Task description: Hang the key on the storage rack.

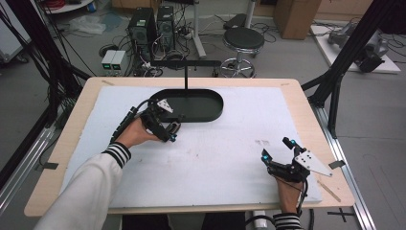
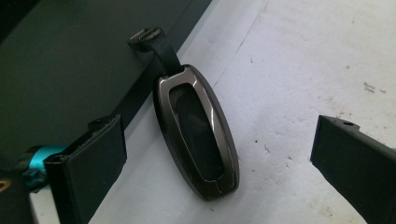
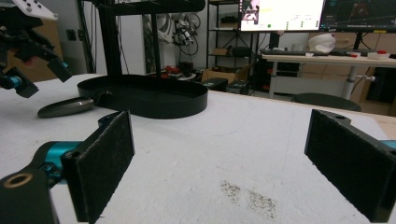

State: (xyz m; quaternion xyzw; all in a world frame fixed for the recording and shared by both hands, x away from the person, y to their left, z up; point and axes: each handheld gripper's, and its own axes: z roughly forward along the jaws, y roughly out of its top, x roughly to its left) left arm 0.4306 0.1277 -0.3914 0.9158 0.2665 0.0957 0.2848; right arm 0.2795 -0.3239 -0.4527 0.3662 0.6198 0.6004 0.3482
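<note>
A dark key fob (image 2: 198, 135) with a glossy metal rim lies on the white mat (image 1: 225, 143). Its short black strap (image 2: 161, 46) rests over the edge of a black oval tray (image 1: 203, 103). My left gripper (image 2: 219, 140) hovers just above the fob, open, with one jaw on each side and not touching it. In the high view the left gripper (image 1: 173, 128) is at the tray's near left rim. My right gripper (image 1: 276, 149) rests open at the mat's near right with nothing between its jaws. The right gripper view shows the fob (image 3: 65, 107) beside the tray (image 3: 154, 100).
A thin black T-shaped stand (image 1: 186, 76) rises from the tray's back. A small dark smudge (image 3: 247, 198) marks the mat before the right gripper (image 3: 219, 140). A stool (image 1: 243, 40) and computer towers (image 1: 151, 28) stand on the floor beyond the table.
</note>
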